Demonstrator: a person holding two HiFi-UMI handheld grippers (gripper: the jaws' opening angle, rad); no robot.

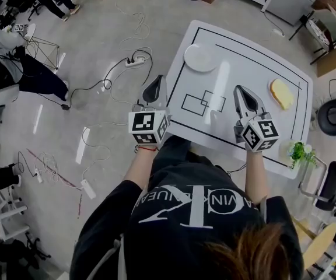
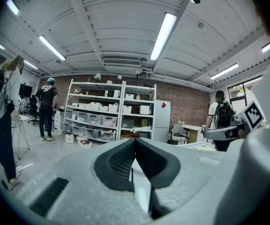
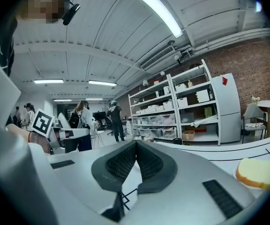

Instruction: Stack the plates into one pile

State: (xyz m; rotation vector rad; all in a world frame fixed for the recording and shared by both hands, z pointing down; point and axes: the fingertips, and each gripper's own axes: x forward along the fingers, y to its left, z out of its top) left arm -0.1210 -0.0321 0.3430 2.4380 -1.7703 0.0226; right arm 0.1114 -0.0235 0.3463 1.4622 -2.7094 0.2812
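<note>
Left tool point(image 2: 135, 143): jaws pressed together with nothing between them. You hold it level, just off the bench's point(image 1: 255, 63) left edge, over the floor point(image 1: 98, 57).
Right tool point(image 3: 135, 145): jaws pressed together, empty. You hold it above the bench just inside the near edge, to the right of two overlapping squares point(image 1: 203, 102) drawn there.
White plate point(image 1: 199, 57): lies flat near the far left corner, well apart from both of your tools.
Yellow plate point(image 1: 281, 93): lies by the right edge, toward the far corner, ahead and right of your right tool.
Stacking: not done; the two plates lie well apart.
Potted plant point(image 1: 299, 152): at the near right corner.
</note>
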